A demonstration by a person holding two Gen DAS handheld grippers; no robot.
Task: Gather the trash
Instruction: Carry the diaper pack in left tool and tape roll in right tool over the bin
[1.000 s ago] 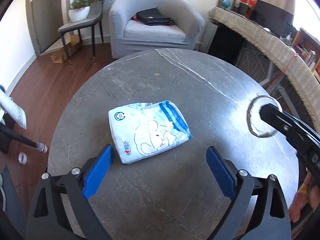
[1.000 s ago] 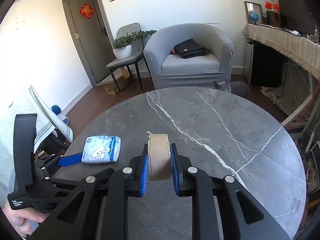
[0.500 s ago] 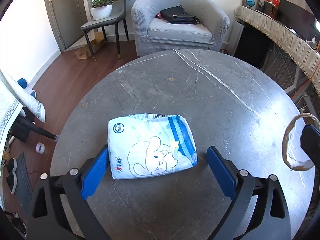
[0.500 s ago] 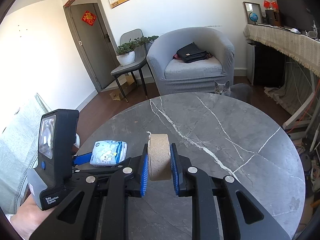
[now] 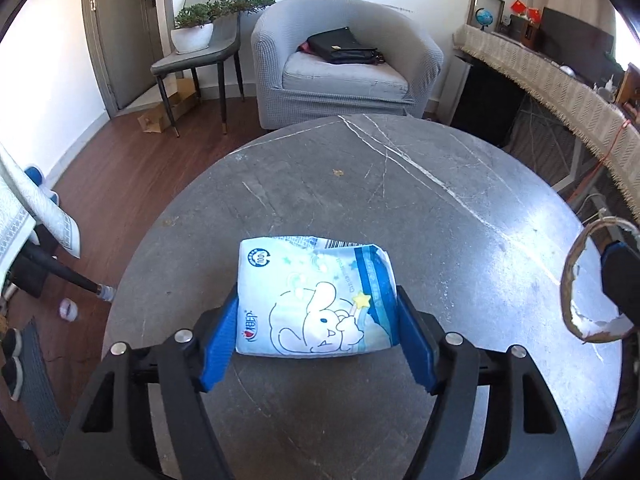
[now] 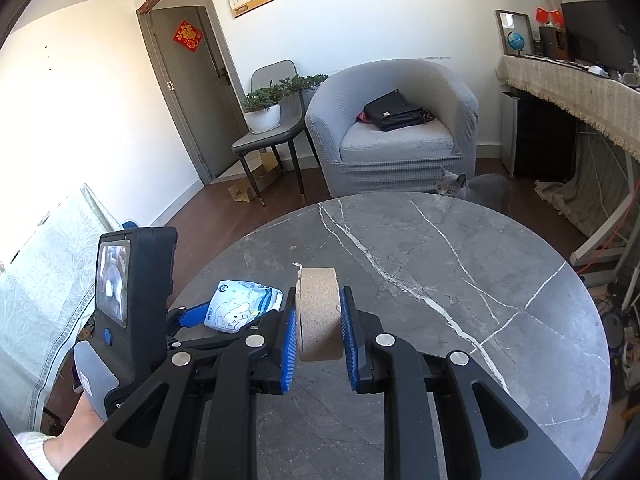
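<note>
A white and blue tissue pack [image 5: 304,280] with a rabbit drawing lies on the round grey marble table [image 5: 440,208]. My left gripper [image 5: 317,296] straddles it; the jaws are closing and the blue pads sit against both of its sides. From the right wrist view the pack [image 6: 240,310] shows between those blue fingers, its far end tipped up. My right gripper [image 6: 319,304] is shut on a brown cardboard tape roll [image 6: 318,320], held on edge above the table. The same roll [image 5: 572,280] appears as a torn ring at the right of the left wrist view.
A grey armchair [image 6: 400,128] with a black bag stands beyond the table, and a chair with a potted plant [image 6: 264,112] is beside it. A grey cat [image 6: 452,188] peers over the far table edge. A cloth-covered sideboard [image 6: 580,92] runs along the right. A hand [image 6: 80,412] holds the left gripper.
The left gripper has slid forward around the tissue pack and its jaws have narrowed onto the pack's sides. The right gripper has kept still with the roll in it.
</note>
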